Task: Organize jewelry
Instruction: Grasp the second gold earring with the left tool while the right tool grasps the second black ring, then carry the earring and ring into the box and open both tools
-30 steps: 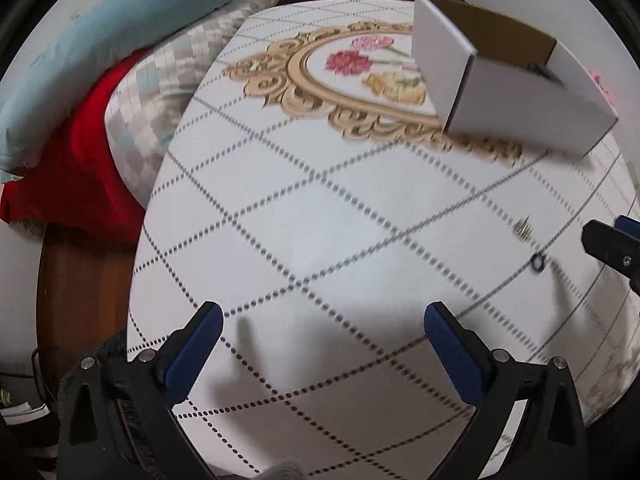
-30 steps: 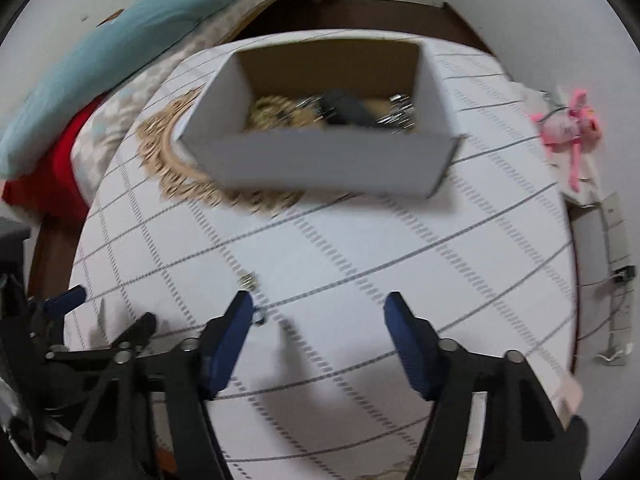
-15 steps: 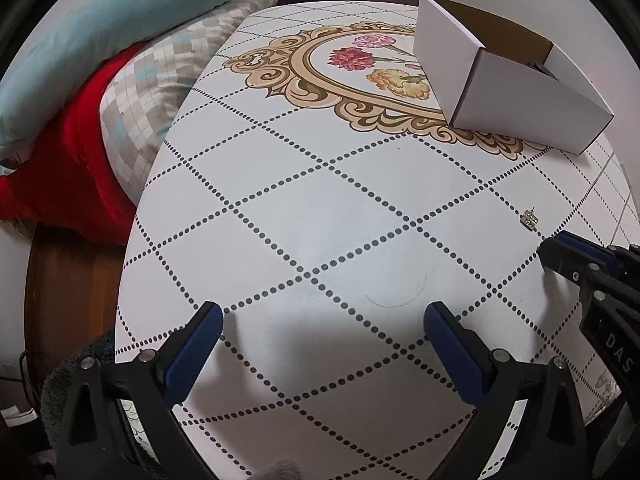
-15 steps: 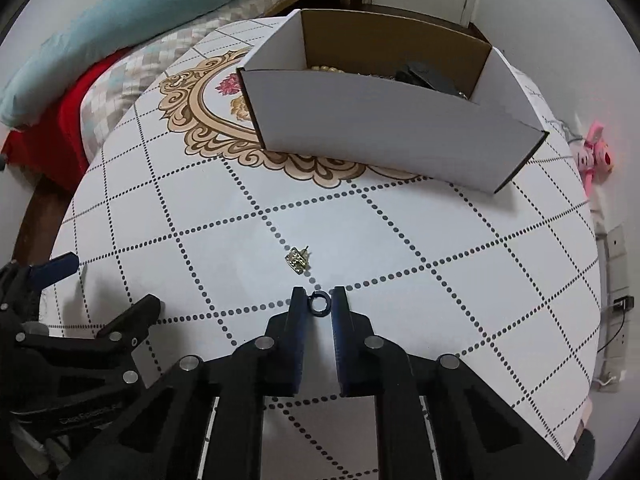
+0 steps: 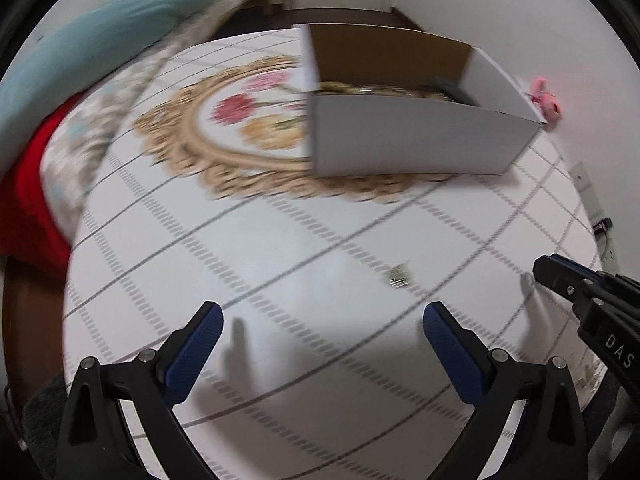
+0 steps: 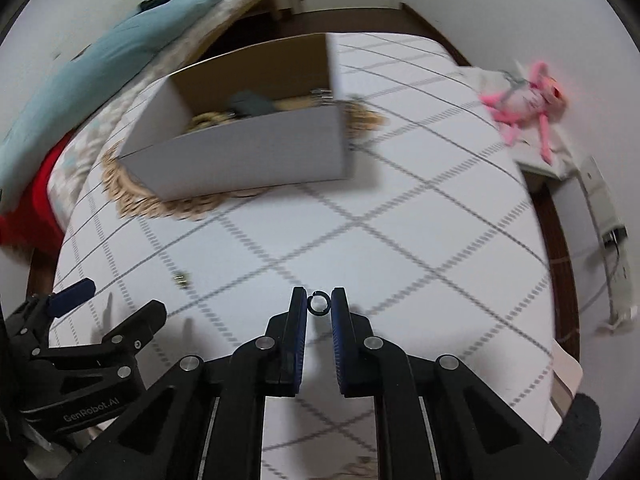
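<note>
White cardboard box [image 6: 256,160] with brown inside, open-topped, holding a heap of jewelry [image 6: 208,120], gold-toned and dark pieces mixed; set on the round surface [image 6: 420,240] over a white cloth with dotted diamond lines and a gold floral medallion. Small dark metal ring [image 6: 319,305] pinched between the blue ribbed pads of the right tongs [image 6: 319,306], lifted clear of the cloth after sitting on it half a second ago. Small gold earring [image 5: 398,274] lying loose on the cloth, well short of the box. Left tongs [image 5: 320,334] spread wide, holding nothing, as before. "GenRobot.AI" legible on the left tongs' black body, "DAS" on the right's. Both views blurred now, unlike the sharp earlier ones
</note>
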`<state>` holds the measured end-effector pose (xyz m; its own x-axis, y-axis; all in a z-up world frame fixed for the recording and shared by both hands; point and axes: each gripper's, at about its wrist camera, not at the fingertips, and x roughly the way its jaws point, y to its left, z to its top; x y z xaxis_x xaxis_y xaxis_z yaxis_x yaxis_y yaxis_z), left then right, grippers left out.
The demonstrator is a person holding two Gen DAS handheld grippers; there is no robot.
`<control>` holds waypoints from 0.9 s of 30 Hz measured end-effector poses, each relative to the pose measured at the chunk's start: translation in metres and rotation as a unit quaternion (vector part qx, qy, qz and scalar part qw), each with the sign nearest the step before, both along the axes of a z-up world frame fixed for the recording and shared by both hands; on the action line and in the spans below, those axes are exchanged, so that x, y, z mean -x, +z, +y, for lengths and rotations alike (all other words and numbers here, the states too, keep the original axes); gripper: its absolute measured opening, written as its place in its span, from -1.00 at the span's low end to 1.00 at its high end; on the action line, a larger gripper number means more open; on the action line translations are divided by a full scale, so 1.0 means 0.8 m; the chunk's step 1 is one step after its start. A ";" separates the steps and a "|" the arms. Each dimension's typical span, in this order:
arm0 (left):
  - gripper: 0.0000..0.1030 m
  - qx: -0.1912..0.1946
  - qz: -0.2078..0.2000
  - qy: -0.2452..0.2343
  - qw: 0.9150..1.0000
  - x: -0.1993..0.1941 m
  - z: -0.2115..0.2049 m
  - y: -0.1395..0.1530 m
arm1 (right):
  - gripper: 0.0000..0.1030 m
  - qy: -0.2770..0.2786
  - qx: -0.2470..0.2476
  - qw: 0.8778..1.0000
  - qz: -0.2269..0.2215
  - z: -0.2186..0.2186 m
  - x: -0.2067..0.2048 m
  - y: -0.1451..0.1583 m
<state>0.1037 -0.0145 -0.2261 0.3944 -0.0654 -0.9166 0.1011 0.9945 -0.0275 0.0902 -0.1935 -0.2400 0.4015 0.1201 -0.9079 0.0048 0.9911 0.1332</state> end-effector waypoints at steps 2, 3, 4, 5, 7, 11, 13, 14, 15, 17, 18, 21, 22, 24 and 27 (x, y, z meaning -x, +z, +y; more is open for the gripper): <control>0.68 -0.002 -0.003 -0.013 1.000 -0.004 -0.015 -0.001 | -0.76 -0.017 -0.003 1.000 0.000 -0.019 0.001 -0.002; 0.59 -0.005 -0.003 -0.019 1.000 -0.006 -0.023 -0.003 | -0.76 -0.021 -0.005 1.000 0.000 -0.022 0.000 -0.002; 0.54 -0.010 -0.005 -0.024 1.000 -0.008 -0.030 -0.003 | -0.76 -0.026 -0.007 1.000 0.001 -0.027 -0.001 -0.003; 0.43 -0.013 -0.007 -0.027 1.000 -0.009 -0.034 -0.004 | -0.75 -0.031 -0.010 0.999 0.001 -0.033 -0.001 -0.003; 0.10 -0.022 -0.003 -0.039 0.999 -0.012 -0.043 -0.009 | -0.75 -0.035 -0.014 0.999 0.000 -0.042 0.000 -0.002; -0.35 -0.020 -0.014 -0.047 0.999 -0.011 -0.049 -0.006 | -0.75 -0.033 -0.013 0.999 -0.001 -0.041 -0.001 -0.004; -0.60 -0.016 -0.014 -0.051 0.998 -0.014 -0.049 -0.006 | -0.75 -0.034 -0.014 0.999 -0.001 -0.038 -0.001 -0.006; -0.72 -0.016 -0.015 -0.054 0.998 -0.013 -0.049 -0.005 | -0.75 -0.034 -0.016 0.999 0.000 -0.038 -0.001 -0.006; -0.81 -0.019 -0.016 -0.056 0.998 -0.014 -0.051 -0.005 | -0.75 -0.034 -0.016 0.999 -0.001 -0.037 -0.001 -0.006; -0.81 -0.028 -0.020 -0.058 0.998 -0.013 -0.054 -0.005 | -0.75 -0.034 -0.018 0.999 -0.003 -0.035 0.000 -0.005; -0.81 -0.029 -0.022 -0.059 0.998 -0.013 -0.055 -0.005 | -0.75 -0.033 -0.018 0.999 -0.005 -0.034 0.001 -0.003; -0.82 -0.026 -0.020 -0.056 0.998 -0.013 -0.053 -0.005 | -0.75 -0.034 -0.022 0.999 -0.011 -0.033 0.002 0.004; -0.82 -0.023 -0.019 -0.054 0.998 -0.012 -0.054 -0.005 | -0.75 -0.034 -0.023 0.999 -0.013 -0.033 0.002 0.005; -0.82 -0.017 -0.016 -0.051 0.998 -0.011 -0.051 -0.004 | -0.75 -0.035 -0.027 0.999 -0.019 -0.034 0.002 0.011; -0.82 0.002 -0.015 -0.044 0.999 -0.008 -0.044 0.007 | -0.75 -0.034 -0.036 0.998 -0.028 -0.034 0.002 0.024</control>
<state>0.1098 -0.0494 -0.2205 0.4136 -0.1035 -0.9046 0.1882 0.9818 -0.0263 0.0887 -0.2206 -0.2204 0.4613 0.1558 -0.8735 0.0614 0.9765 0.2066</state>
